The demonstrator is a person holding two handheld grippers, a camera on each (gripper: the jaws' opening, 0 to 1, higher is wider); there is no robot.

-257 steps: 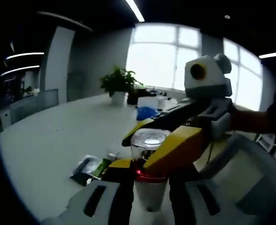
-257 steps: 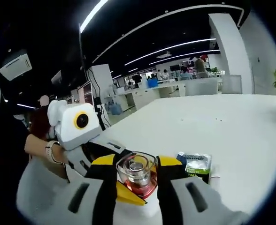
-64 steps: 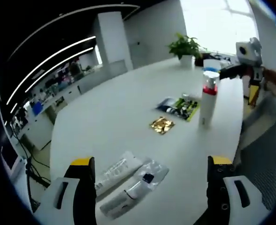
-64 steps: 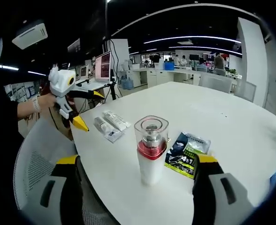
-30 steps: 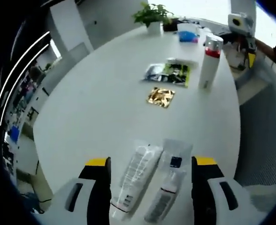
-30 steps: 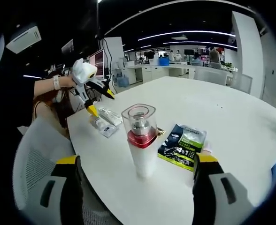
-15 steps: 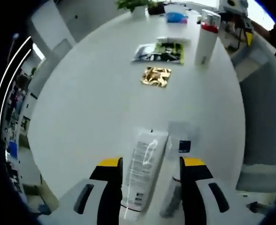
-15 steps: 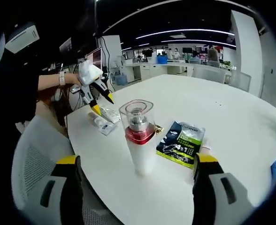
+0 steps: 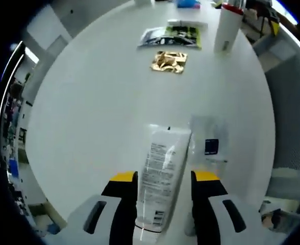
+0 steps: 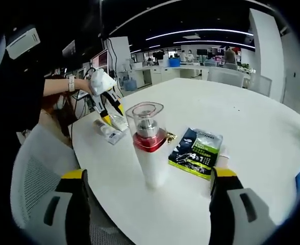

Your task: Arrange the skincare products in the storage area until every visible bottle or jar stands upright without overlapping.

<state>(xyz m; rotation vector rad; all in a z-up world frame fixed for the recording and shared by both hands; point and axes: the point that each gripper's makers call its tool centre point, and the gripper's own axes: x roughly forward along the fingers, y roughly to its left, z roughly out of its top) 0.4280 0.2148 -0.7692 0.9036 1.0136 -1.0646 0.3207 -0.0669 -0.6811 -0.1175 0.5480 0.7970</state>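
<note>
A white tube (image 9: 161, 173) lies flat on the white table (image 9: 89, 102), between the narrowed jaws of my left gripper (image 9: 164, 178), which flank it closely. Beside it lies a small bottle in a clear wrapper (image 9: 207, 149). A tall white bottle with a red band and clear cap (image 10: 149, 145) stands upright in front of my right gripper (image 10: 148, 173), which is wide open and holds nothing. In the right gripper view, a hand holds the left gripper (image 10: 113, 116) tipped down over the tube (image 10: 120, 122) and the wrapped bottle (image 10: 105, 130).
A dark and green sachet (image 10: 197, 151) lies right of the tall bottle, with a gold sachet (image 9: 169, 61) close by. The tall bottle (image 9: 226, 24) stands near the table's edge. A grey mesh chair (image 10: 32, 189) is at the near left. Desks and people are far behind.
My left gripper has come down over the tube and its jaws have narrowed around it. The right gripper and the tall bottle have hardly moved.
</note>
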